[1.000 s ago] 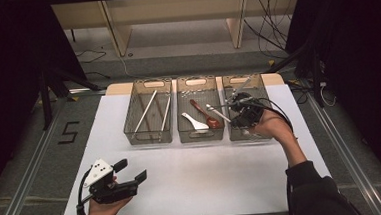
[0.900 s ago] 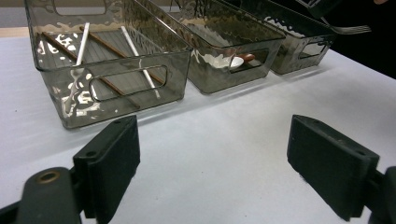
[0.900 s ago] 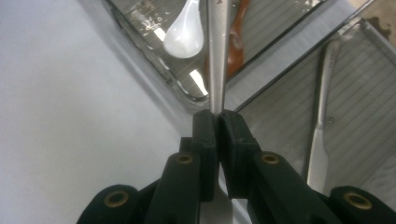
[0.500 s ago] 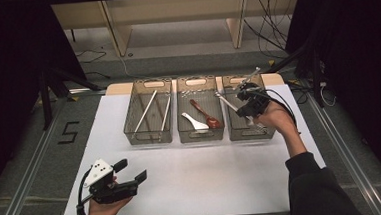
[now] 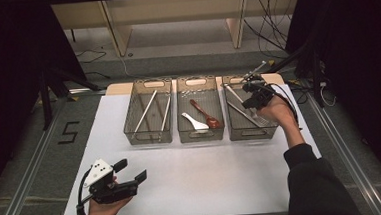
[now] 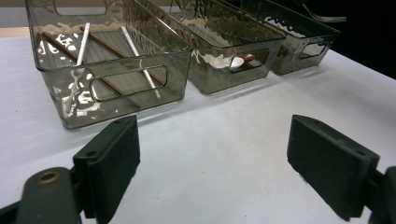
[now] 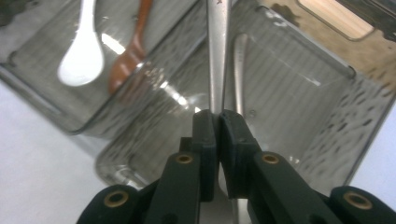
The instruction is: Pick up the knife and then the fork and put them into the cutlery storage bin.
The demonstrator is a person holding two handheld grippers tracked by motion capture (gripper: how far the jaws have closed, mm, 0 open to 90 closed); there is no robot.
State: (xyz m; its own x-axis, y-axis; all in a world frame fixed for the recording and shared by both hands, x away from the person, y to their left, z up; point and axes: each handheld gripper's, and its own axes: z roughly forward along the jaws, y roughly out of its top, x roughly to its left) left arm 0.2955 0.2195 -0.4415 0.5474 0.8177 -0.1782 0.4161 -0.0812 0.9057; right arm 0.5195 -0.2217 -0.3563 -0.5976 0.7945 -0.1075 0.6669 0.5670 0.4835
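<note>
Left gripper (image 5: 132, 171): yours, low over the surface (image 5: 207, 171), jaws wide, empty.
Left bin (image 5: 148, 117): chopsticks inside.
Middle bin (image 5: 200, 112): white spoon (image 5: 195, 121), brown spoon (image 5: 205, 114).
Right bin (image 5: 244, 115): more cutlery, kind unclear.
Right gripper (image 7: 218, 116): jaws clamped on a metal utensil (image 7: 217, 56), lifted above the right bin, its far end past the back rim.
Risk: your grip sits at one end, so the utensil may swivel or slip; a low swing could catch the bin wall.
</note>
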